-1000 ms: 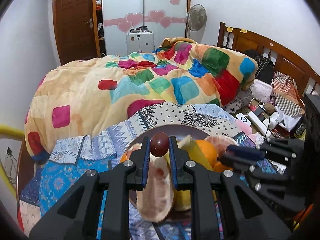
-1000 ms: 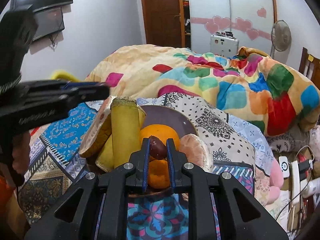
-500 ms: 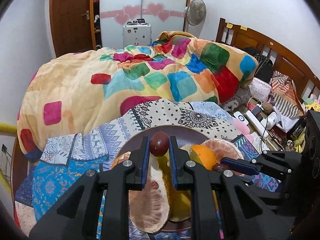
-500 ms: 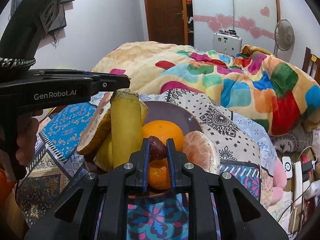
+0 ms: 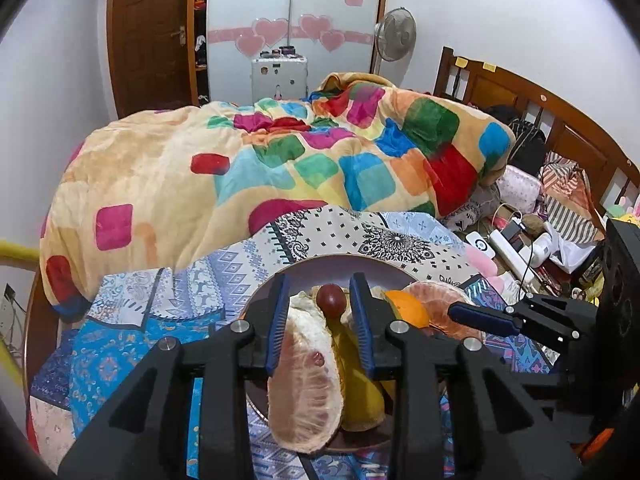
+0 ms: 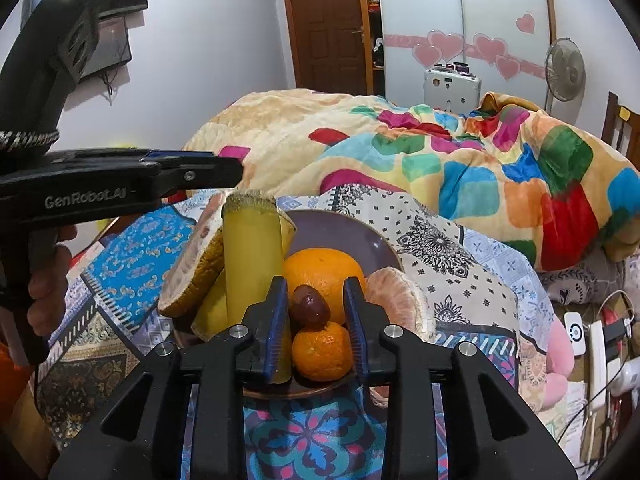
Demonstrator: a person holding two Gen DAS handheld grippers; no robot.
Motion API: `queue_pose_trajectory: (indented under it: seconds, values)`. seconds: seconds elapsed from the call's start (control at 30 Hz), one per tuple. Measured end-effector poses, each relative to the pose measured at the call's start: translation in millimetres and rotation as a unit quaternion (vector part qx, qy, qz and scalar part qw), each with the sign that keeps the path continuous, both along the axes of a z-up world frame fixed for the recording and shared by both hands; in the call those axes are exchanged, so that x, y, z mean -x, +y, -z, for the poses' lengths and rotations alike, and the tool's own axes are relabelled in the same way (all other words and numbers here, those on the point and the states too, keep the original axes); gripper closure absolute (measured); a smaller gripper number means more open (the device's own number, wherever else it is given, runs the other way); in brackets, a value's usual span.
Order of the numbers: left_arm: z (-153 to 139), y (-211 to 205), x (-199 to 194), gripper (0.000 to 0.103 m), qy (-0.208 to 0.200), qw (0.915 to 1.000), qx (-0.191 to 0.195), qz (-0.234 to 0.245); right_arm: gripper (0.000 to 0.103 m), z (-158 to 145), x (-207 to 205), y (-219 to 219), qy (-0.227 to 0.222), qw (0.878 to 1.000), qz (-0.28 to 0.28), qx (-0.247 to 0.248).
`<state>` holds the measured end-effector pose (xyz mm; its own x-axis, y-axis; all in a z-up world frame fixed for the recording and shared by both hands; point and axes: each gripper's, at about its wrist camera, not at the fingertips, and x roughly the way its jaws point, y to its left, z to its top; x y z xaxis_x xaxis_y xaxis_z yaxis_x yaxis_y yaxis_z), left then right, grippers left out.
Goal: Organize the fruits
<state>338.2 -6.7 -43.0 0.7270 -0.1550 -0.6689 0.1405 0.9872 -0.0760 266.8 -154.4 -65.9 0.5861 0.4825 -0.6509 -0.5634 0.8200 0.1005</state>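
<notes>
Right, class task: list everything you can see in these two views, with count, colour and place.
plate: one, purple-brown, on the patterned cloth
orange: one, orange, middle of plate
mandarin: one, orange, front of plate
dates: two, dark red-brown, one on the mandarin, the other on top of the pile by the pomelo
pomelo pieces: two, pinkish, either side of plate
yellow stalk piece: one, yellow-green, upright on plate
blanket: one, multicoloured, on the bed behind
fan: one, pale, by far wall
left gripper: black, jaws open around a date
right gripper: black, jaws open around a date
left hand: on the left gripper's handle
</notes>
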Motion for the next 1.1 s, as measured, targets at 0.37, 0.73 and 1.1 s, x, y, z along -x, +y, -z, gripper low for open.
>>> queue_pose_trajectory:
  seconds: [0.37,0.73,1.1]
  values:
    - [-51.8,-0.6,91.9,0.071,-0.087,0.9959,-0.013,-0.018,0.076,-63.7,54.5,-15.9,-0.065,0.997,0.019,-0.02]
    - [-112.3,-4.4,235.5,0.058,-0.201,0.9785,-0.011,-0.045,0.073,-151.4,171.5,-36.5,-0.181,0.98,0.036,-0.078]
    - [-129.7,-11.7,330.8,0.016,-0.259,0.964,-0.018,-0.057,0.028,-172.7,253.3,-43.4,-0.24,0.962,0.073,-0.111]
